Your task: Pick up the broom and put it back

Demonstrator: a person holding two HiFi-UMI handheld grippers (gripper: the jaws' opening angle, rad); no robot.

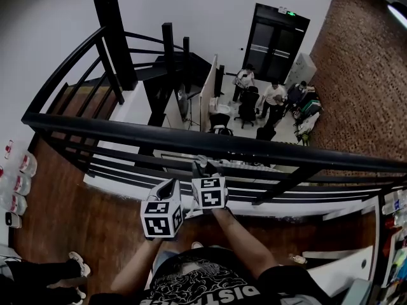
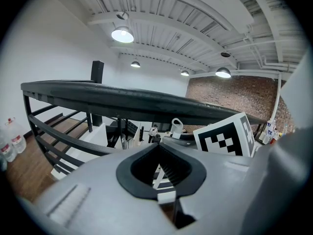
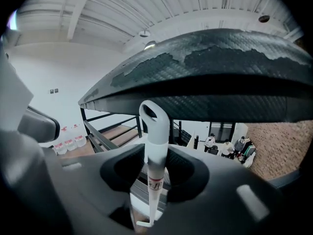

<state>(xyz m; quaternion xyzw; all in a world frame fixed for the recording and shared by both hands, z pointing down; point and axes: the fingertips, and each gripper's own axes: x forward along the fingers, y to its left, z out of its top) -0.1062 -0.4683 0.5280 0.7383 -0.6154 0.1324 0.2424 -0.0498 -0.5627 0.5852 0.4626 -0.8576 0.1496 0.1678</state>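
The broom's white handle point(image 3: 155, 131), with a loop at its top, stands upright between the jaws of my right gripper point(image 3: 155, 153), which is shut on it just under the black top rail point(image 3: 205, 82). In the left gripper view the same loop point(image 2: 176, 126) shows beside the right gripper's marker cube point(image 2: 226, 136). My left gripper point(image 2: 159, 146) has its tips touching and nothing between them. From the head view both marker cubes sit side by side at the railing point(image 1: 191, 142), left gripper point(image 1: 172, 186) and right gripper point(image 1: 200, 169). The broom's head is hidden.
The black railing edges a wooden mezzanine floor point(image 1: 70, 215). Below it lies a lower floor with several people point(image 1: 273, 97) and desks. A black staircase point(image 1: 95, 94) descends at the left. Water bottles point(image 1: 16, 183) line the left wall. Another person's shoes point(image 1: 76, 262) are at bottom left.
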